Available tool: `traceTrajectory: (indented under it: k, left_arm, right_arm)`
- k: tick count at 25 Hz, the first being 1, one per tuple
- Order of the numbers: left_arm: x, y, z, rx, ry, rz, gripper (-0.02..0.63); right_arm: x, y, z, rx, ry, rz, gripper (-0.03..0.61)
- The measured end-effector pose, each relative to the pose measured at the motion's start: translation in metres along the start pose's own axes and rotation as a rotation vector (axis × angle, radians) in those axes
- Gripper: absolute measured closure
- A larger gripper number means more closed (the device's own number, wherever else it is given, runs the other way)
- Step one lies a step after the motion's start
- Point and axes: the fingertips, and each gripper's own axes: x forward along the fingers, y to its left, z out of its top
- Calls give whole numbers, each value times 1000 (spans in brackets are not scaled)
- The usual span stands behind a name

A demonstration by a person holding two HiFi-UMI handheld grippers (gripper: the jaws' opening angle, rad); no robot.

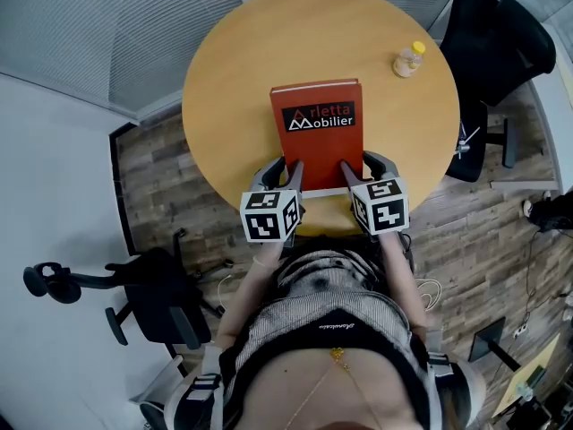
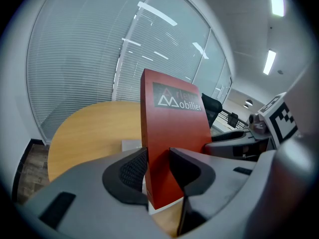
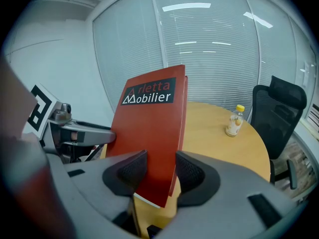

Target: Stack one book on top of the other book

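A red book [image 1: 318,133] with "Arletta Mobilier" on its cover is held over the near part of the round wooden table [image 1: 224,70]. My left gripper [image 1: 285,170] is shut on its near left corner, the pads pressing both faces of the red book [image 2: 174,133]. My right gripper [image 1: 365,167] is shut on the near right corner of the red book [image 3: 149,128]. In the left gripper view a pale flat thing [image 2: 130,145], perhaps the other book, lies on the table under the red one, mostly hidden.
A small bottle with a yellow cap [image 1: 409,59] stands at the table's far right [image 3: 234,121]. A black office chair [image 1: 497,43] is beyond the table on the right, and another chair [image 1: 134,294] stands on the floor at the lower left.
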Motion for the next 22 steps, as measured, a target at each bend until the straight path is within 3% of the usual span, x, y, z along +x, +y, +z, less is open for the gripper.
traceTrajectory:
  k: [22]
  left_arm:
    - [0, 23, -9, 16, 43, -41, 480]
  right_arm:
    - [16, 18, -8, 53, 17, -21, 388]
